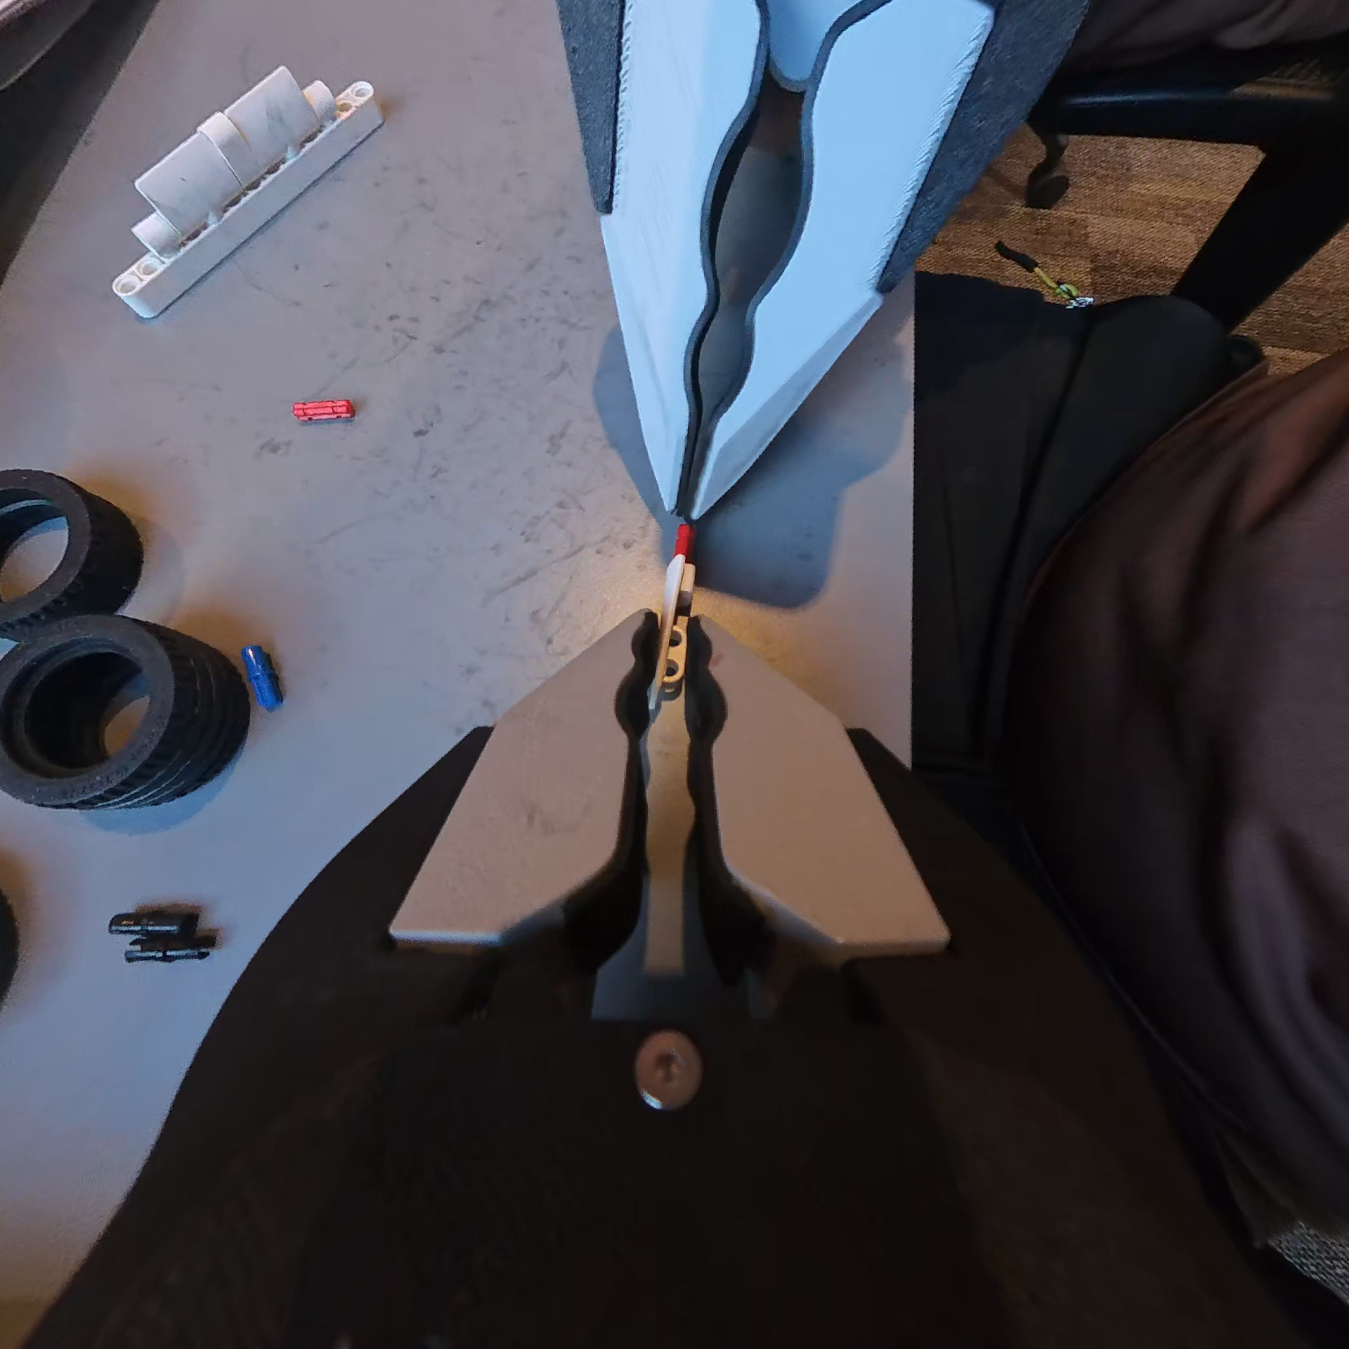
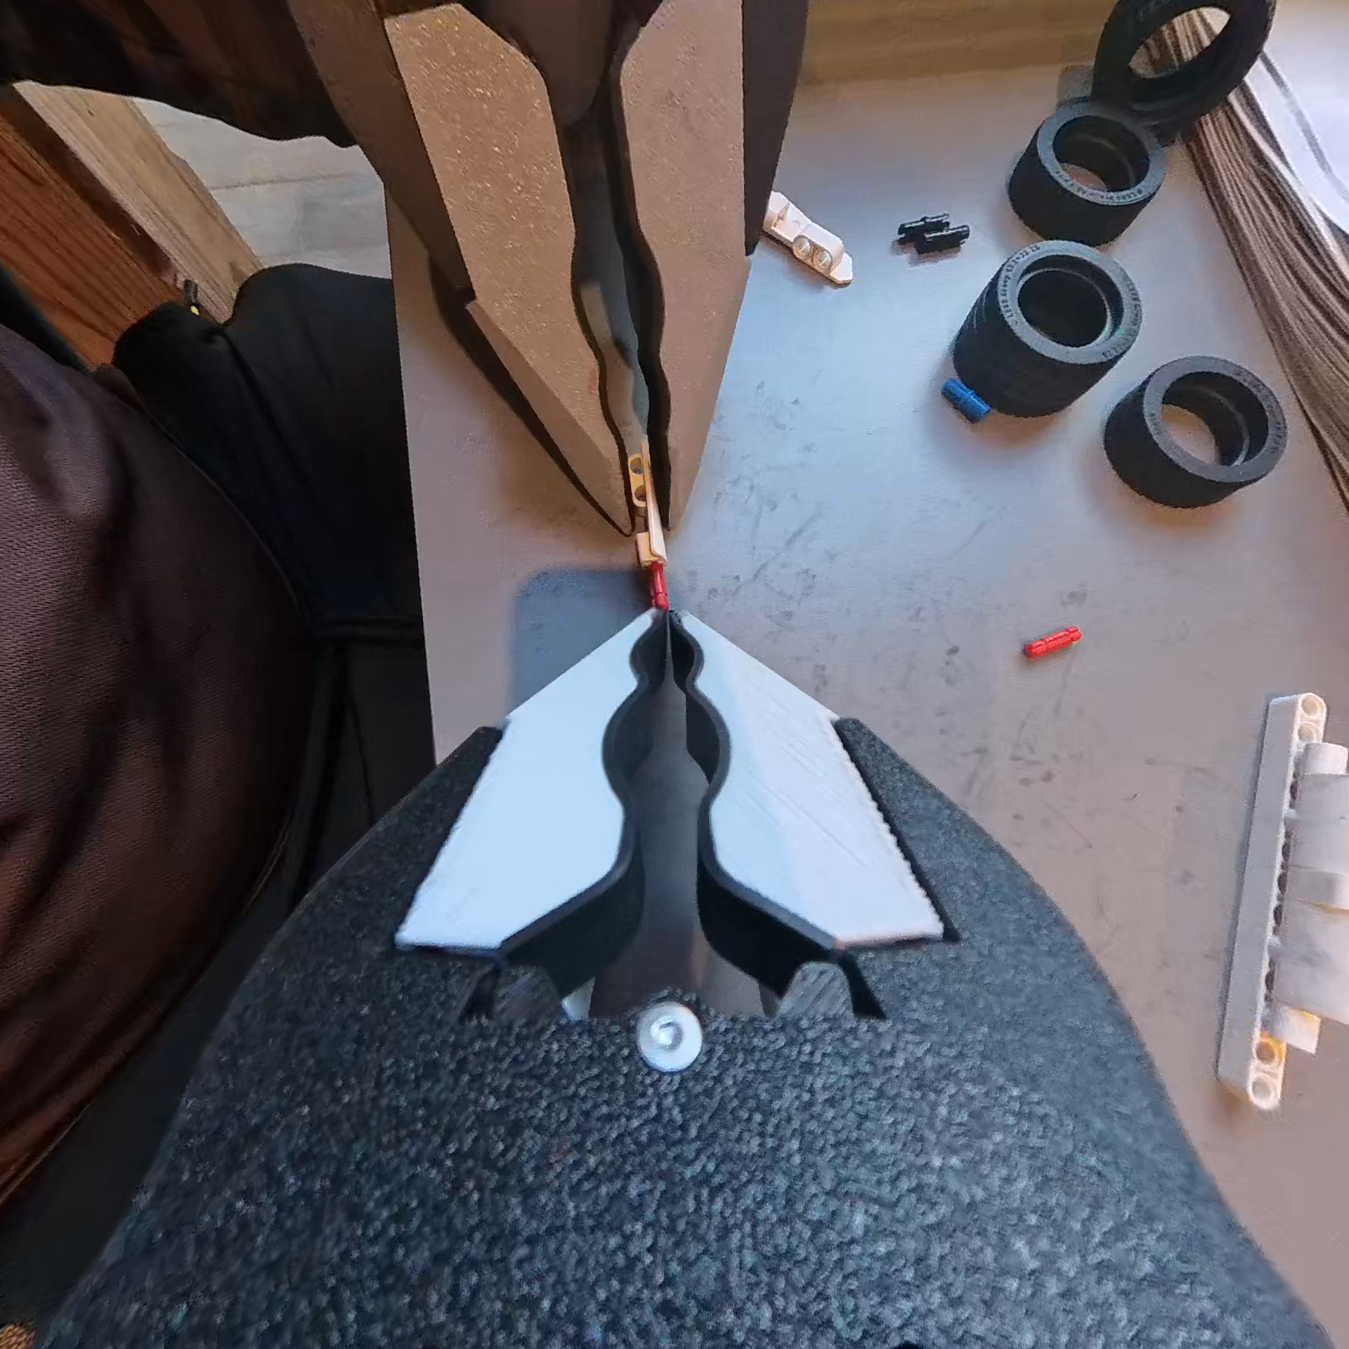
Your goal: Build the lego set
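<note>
Your left tool (image 1: 675,620) was pinching a small white beam (image 1: 673,657) between its tips, the beam's holed end lying back in the gap of the jaws. Your right tool (image 2: 668,615) was pressed together on a red pin (image 2: 660,590), of which only a short length showed past the tips. The two tools met tip to tip above the worktop (image 1: 452,306), near its edge by your lap. The pin's free end touched the beam's outer end; whether it was seated in a hole I cannot tell.

Loose parts lay on the worktop, well apart from the tools:
- a long white assembly (image 1: 248,190) of a beam with curved panels;
- a second red pin (image 1: 323,411), lying flat;
- a blue pin (image 1: 261,677), just beside a tyre (image 1: 120,712);
- two black pins (image 1: 162,934), side by side;
- four tyres in the right wrist view, one (image 2: 1197,442) nearest the camera;
- another white piece (image 2: 809,248), partly hidden behind the left tool.
</note>
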The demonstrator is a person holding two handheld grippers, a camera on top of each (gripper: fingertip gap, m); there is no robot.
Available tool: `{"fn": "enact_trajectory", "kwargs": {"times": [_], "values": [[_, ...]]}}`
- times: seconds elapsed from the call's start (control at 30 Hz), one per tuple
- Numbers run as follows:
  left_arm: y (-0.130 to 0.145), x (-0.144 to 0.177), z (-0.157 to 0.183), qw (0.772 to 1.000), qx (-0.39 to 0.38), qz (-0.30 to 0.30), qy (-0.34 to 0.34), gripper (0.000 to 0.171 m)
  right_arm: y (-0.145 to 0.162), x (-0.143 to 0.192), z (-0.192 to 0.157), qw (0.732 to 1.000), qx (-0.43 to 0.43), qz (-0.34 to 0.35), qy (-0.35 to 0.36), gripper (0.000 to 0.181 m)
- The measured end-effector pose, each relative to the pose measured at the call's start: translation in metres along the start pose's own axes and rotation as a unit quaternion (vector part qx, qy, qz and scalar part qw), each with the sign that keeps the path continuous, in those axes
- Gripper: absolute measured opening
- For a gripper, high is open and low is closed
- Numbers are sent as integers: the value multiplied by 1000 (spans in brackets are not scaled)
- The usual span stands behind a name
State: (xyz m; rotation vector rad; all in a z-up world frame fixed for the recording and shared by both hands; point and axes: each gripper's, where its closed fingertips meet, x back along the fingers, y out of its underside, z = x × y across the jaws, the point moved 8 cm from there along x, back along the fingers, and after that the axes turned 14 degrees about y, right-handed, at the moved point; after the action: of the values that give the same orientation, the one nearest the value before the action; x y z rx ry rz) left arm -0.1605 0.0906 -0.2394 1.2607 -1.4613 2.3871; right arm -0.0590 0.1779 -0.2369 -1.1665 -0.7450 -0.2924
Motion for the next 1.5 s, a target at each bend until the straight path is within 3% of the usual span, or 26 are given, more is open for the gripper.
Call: {"fn": "enact_trajectory", "kwargs": {"times": [1.5], "values": [[-1, -1, -2, 1000, -9, 1, 11, 4, 2, -6, 7, 996, -45, -9, -72, 0]]}}
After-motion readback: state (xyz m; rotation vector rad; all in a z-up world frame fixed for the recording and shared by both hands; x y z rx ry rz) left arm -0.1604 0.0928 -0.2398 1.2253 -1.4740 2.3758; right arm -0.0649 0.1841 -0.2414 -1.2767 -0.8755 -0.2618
